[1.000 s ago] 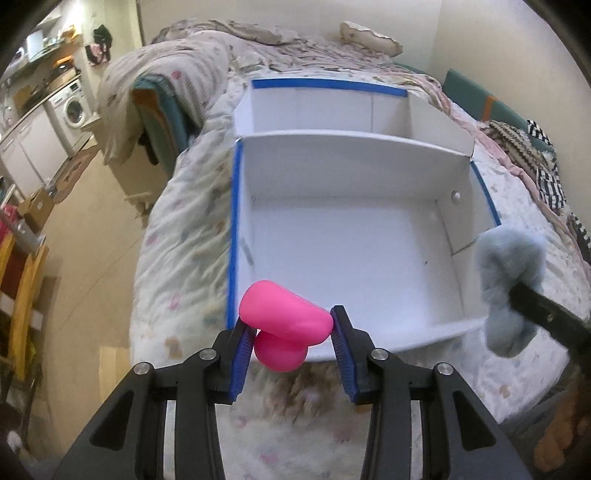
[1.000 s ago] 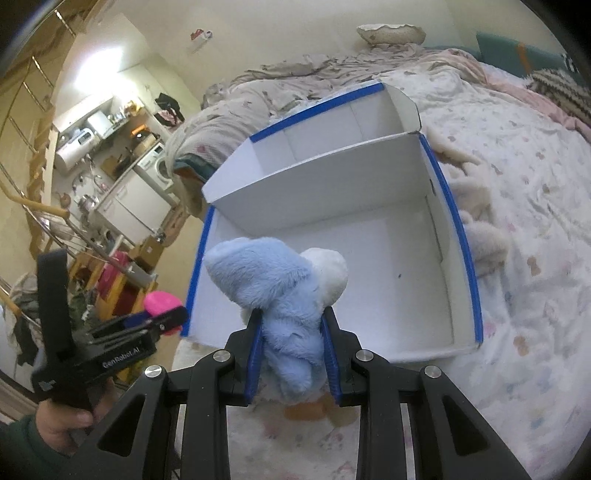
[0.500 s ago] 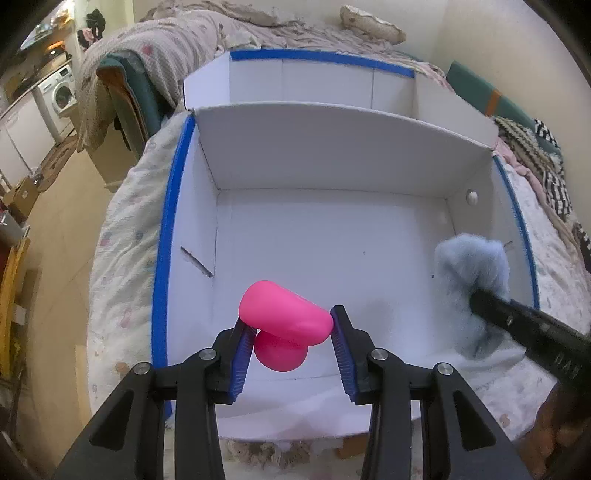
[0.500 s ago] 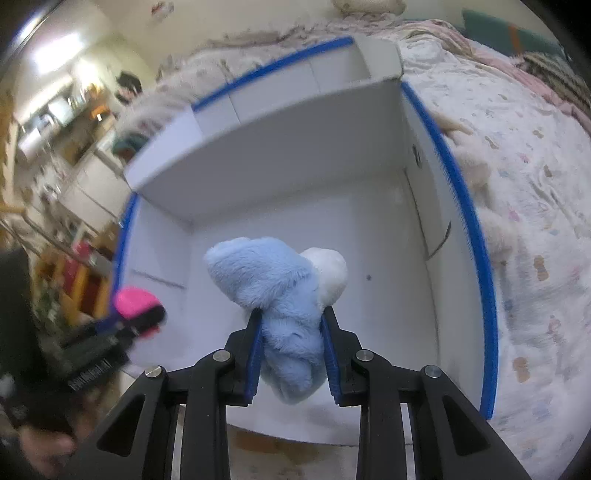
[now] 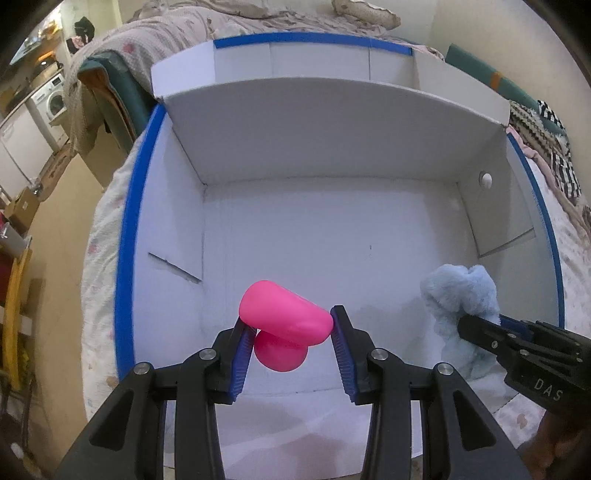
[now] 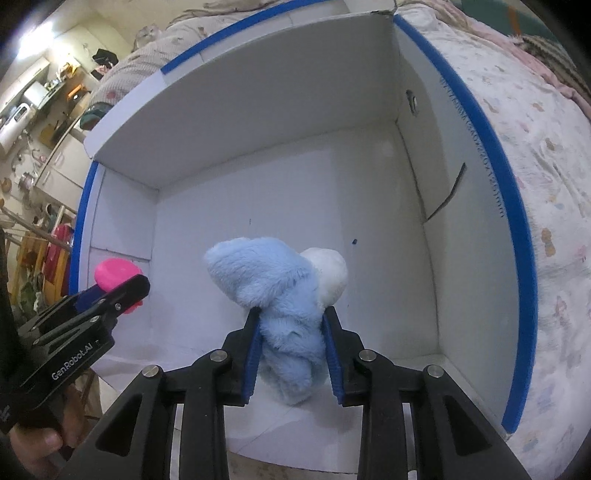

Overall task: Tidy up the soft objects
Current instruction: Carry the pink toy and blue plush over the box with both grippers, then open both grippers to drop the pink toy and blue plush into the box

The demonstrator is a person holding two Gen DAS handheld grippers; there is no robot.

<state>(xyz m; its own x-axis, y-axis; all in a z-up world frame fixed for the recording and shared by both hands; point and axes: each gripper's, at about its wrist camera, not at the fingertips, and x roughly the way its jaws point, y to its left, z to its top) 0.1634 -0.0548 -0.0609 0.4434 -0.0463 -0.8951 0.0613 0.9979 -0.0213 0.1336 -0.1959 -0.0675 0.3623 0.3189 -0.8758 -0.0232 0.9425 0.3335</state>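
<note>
My left gripper (image 5: 290,323) is shut on a pink soft toy (image 5: 284,314) and holds it inside the near part of a white cardboard box (image 5: 332,129) with blue tape on its rims. My right gripper (image 6: 291,325) is shut on a light blue plush toy (image 6: 273,288) with a white part, also over the box floor (image 6: 295,192). The plush (image 5: 461,295) and the right gripper show at the right of the left wrist view. The pink toy (image 6: 110,273) shows at the left of the right wrist view.
The box lies on a bed with a patterned quilt (image 6: 546,147). A folded blanket and pillow (image 5: 365,11) lie behind the box. A striped cloth (image 5: 554,147) is to the right. Kitchen units and a washing machine (image 5: 51,99) stand at far left.
Both grippers have moved forward and down from the box's near edge to inside the box. Each still holds its toy.
</note>
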